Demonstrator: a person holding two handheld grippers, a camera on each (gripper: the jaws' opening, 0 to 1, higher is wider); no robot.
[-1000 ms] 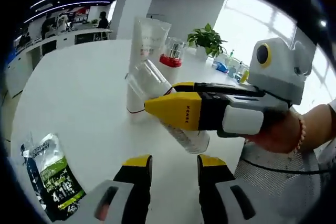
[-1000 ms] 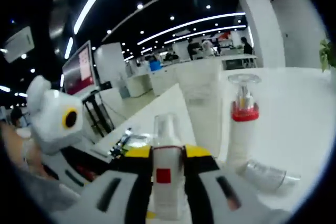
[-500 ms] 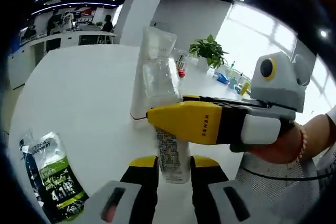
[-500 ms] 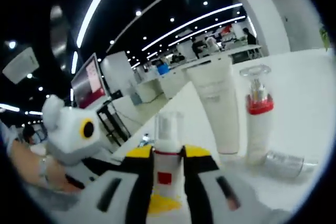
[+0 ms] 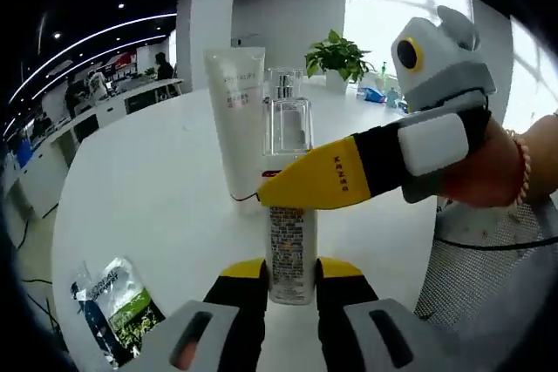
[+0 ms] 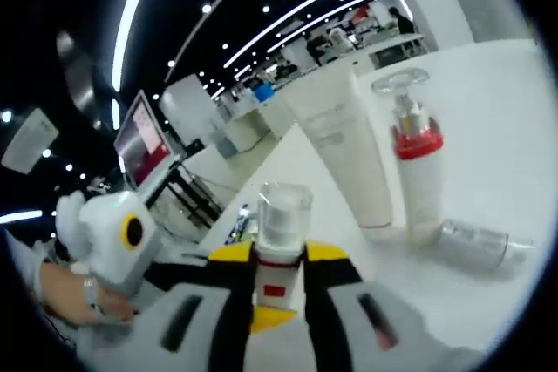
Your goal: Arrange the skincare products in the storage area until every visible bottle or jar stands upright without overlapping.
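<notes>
On the white table (image 5: 139, 180): one white tube (image 5: 237, 119), three bottles — clear-capped (image 5: 289, 206), red-collared (image 6: 415, 172), one lying (image 6: 475, 244) — and one sachet (image 5: 118, 307) near the edge.

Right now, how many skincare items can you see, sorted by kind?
Bottles: 3, namely held bottle, pump bottle, lying bottle
Tubes: 1, white tube
Sachets: 1, sachet
Total: 5
</notes>
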